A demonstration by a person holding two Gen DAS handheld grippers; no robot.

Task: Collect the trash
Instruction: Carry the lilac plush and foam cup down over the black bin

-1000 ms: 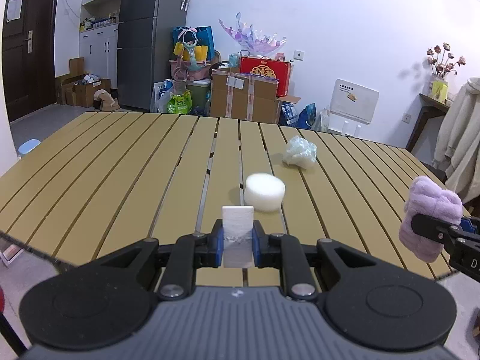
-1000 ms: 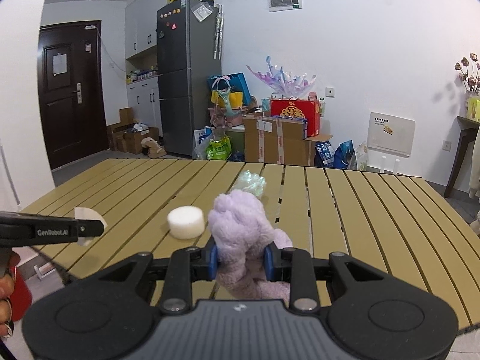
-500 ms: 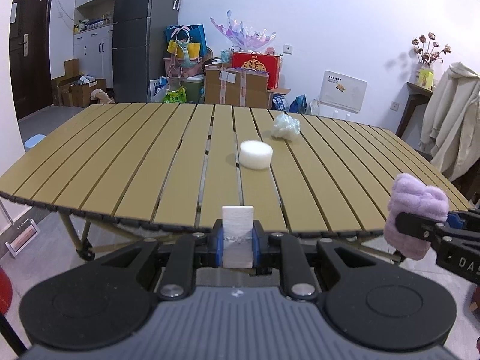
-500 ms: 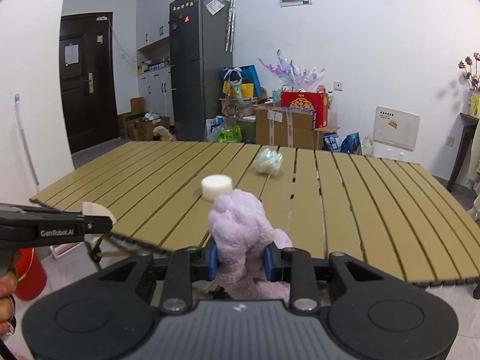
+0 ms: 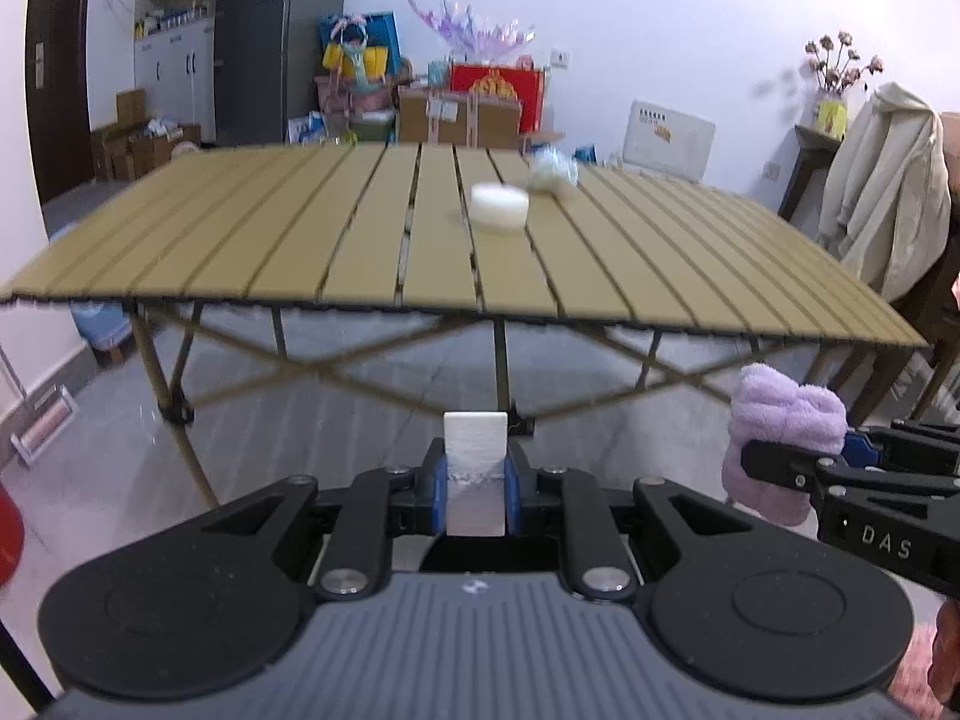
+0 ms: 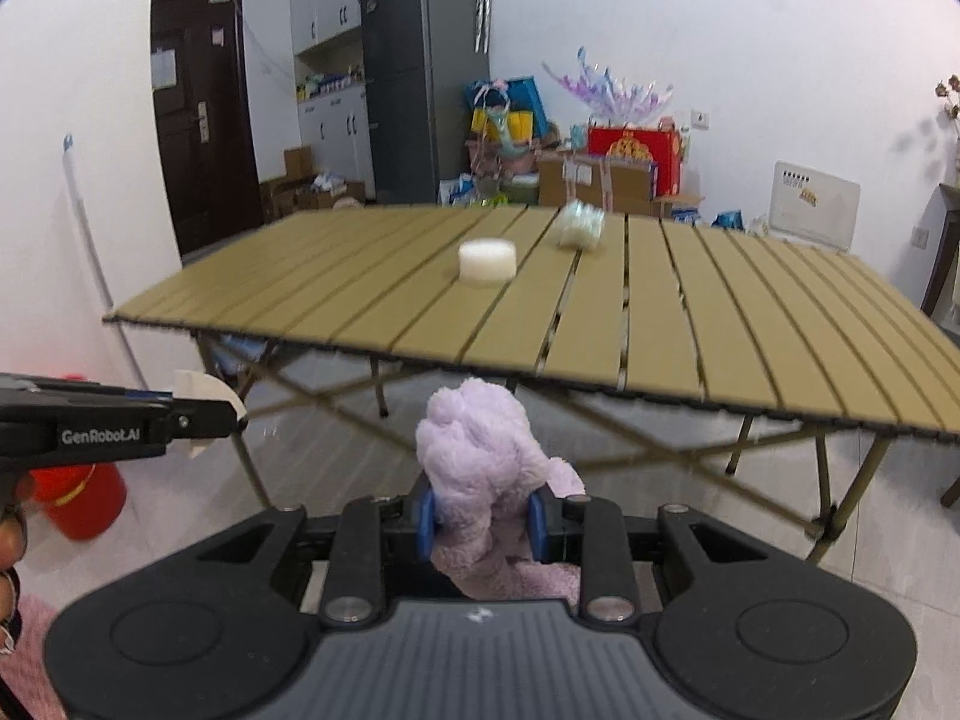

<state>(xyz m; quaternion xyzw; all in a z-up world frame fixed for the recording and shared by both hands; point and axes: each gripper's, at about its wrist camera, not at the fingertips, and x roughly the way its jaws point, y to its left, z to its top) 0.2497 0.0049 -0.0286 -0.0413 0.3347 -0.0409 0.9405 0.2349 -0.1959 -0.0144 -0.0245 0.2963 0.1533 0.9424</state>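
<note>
My left gripper (image 5: pixel 476 483) is shut on a flat white foam piece (image 5: pixel 474 450) that stands upright between its blue pads. A crumpled purple fluffy cloth (image 6: pixel 480 450) is clamped in my right gripper (image 6: pixel 482 519). Each gripper shows in the other's view: the right one with the purple cloth (image 5: pixel 786 420) at the right, the left one (image 6: pixel 207 417) with the white piece at the left. Both are off the near edge of the slatted table (image 5: pixel 300 252), lower than its top. On the table lie a round white foam disc (image 6: pixel 487 261) and a crumpled clear plastic wad (image 6: pixel 579 225).
A red bucket (image 6: pixel 81 501) stands on the floor at the left, below my left gripper. The table's crossed legs (image 6: pixel 708 450) are straight ahead. A chair with a cream coat (image 5: pixel 882 204) stands right of the table. Boxes and a fridge (image 6: pixel 420 72) line the far wall.
Both grippers have pulled back from over the table and sunk below its edge, so its legs and the floor show. Each keeps its grip. The red bucket has come into view.
</note>
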